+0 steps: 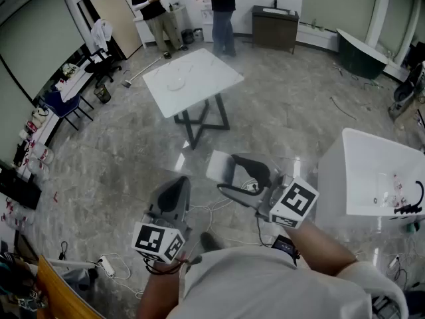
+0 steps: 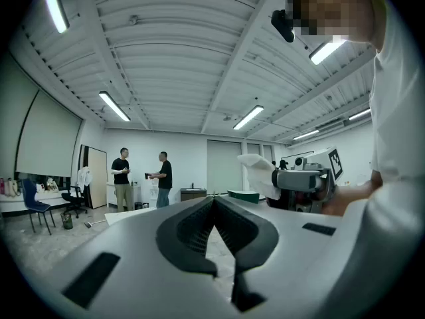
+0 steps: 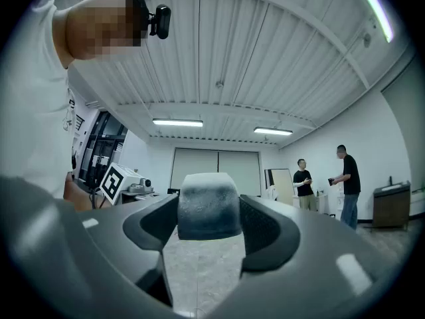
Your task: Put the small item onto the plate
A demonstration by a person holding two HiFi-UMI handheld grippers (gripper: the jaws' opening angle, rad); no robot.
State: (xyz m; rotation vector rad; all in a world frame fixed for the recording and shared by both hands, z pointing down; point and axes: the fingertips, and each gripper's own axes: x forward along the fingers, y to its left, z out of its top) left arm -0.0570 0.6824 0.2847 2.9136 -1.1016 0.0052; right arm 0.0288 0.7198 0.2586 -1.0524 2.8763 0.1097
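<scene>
R gripper [image 3: 209,212]: jaws wide apart, pads pressed on both sides of a pale block [image 3: 207,195], held about level out front. L gripper [image 2: 214,203]: jaws together, tips touching, nothing btw them. Both are held side by side, R a bit fwd, above the grey floor [image 1: 285,125]. The block is well apart from the plate [image 1: 176,83], which shows only faintly on the white table [image 1: 206,68] ahead. Just bare floor btw grippers and table. Cables [image 1: 222,212] lie on the floor under the grippers. White box [image 1: 372,171] at right, chairs [image 1: 66,105] along left wall. Two people [image 1: 151,8] stand past the table by the far wall, w/ a dark cabinet [image 1: 273,26] nearby.
</scene>
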